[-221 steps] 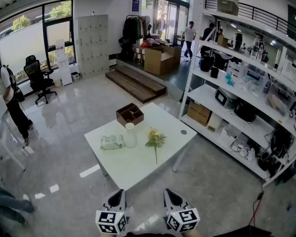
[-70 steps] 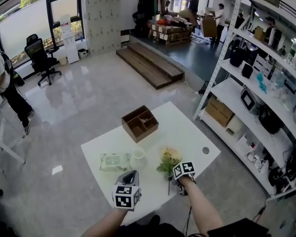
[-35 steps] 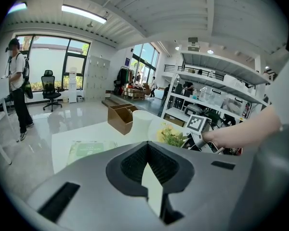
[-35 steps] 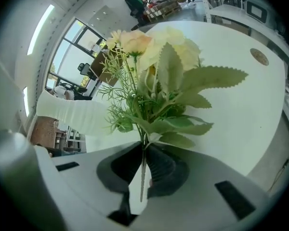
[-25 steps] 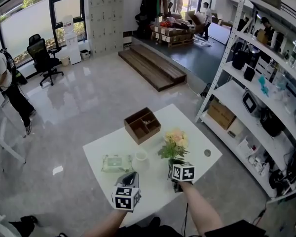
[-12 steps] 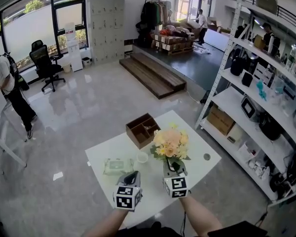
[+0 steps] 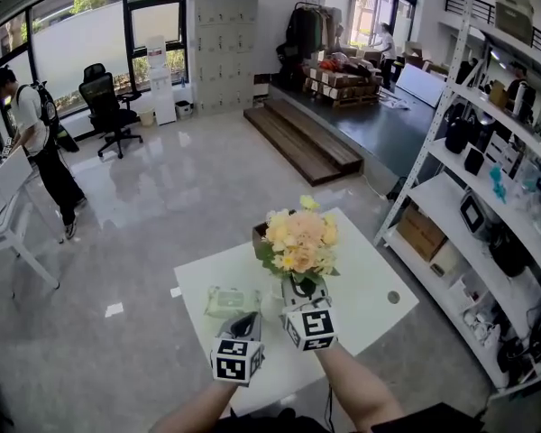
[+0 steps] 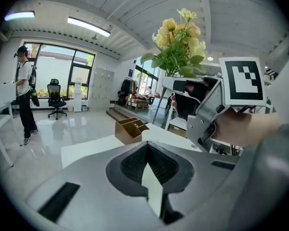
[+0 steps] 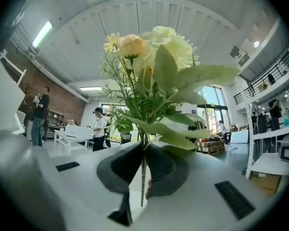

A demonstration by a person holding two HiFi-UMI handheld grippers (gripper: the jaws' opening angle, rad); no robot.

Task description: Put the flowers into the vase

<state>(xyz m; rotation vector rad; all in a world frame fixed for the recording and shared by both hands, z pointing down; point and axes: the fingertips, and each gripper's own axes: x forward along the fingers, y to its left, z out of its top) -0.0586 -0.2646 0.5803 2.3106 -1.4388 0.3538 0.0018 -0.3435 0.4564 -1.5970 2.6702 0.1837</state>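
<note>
Two grippers hover over the white table (image 7: 365,273). The left gripper (image 8: 145,151) has its jaws pressed together on nothing. Just ahead of its tip lies a soft pack (image 7: 230,300), whose print is too small to read. The right gripper (image 9: 143,148), close beside the left one and higher, pinches the flowers (image 9: 151,66) by the stem. The cream and pale yellow blooms stand upright above its jaws, among green leaves. Beyond the blooms sits a brown box (image 8: 131,129). To the right of this gripper the tabletop has a small round hole (image 7: 393,297). Each gripper's cube bears black-and-white square markers.
</note>
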